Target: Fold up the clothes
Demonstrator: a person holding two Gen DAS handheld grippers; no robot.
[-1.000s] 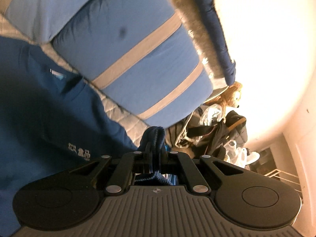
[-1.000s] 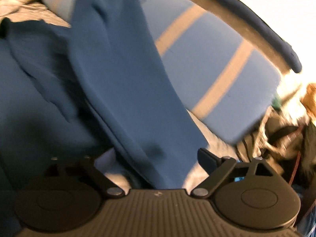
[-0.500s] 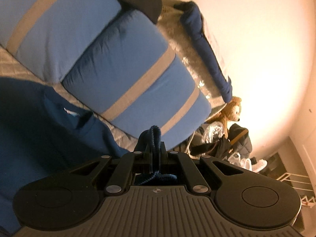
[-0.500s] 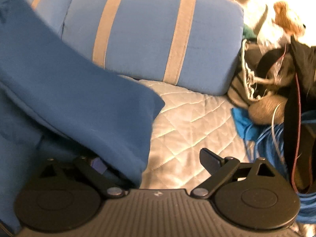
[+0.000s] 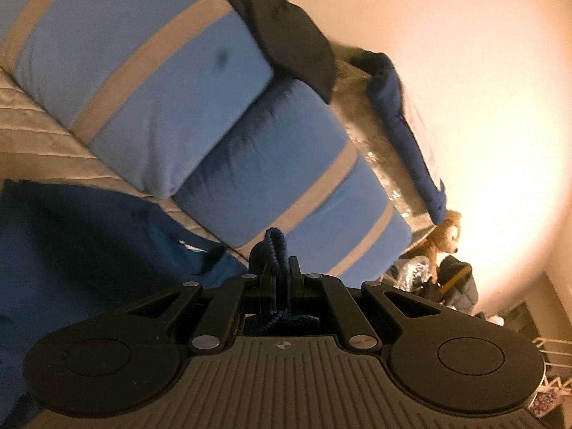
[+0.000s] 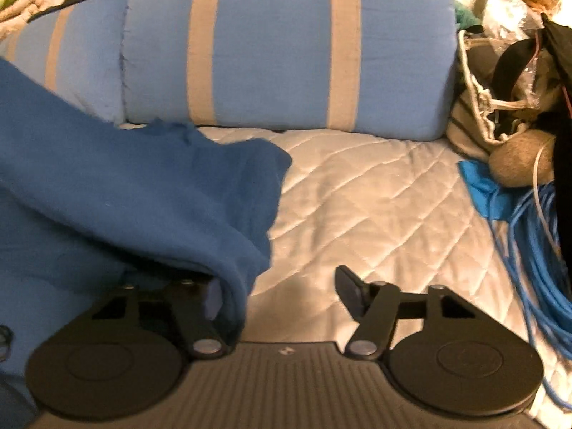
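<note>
Two grippers work: left gripper (image 5: 278,271) pinches the shirt (image 5: 71,250); right gripper (image 6: 282,296), jaws just narrowing but unclamped, should seat its draped sleeve (image 6: 161,193) squarely before clamping.

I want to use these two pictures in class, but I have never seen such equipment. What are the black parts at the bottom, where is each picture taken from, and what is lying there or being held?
No robot here: a person holds a two-finger gripper in each hand, each carrying a wide-angle camera looking along its fingers. The black parts are the grippers themselves.

The left camera shows the left gripper shut on a fold of the dark blue garment.

The right camera shows the right gripper open. Its jaws have just been closing; the garment drapes over one finger, not pinched.

Everything lies on a quilted bed cover, with blue striped pillows behind and blue cable at the edge.
</note>
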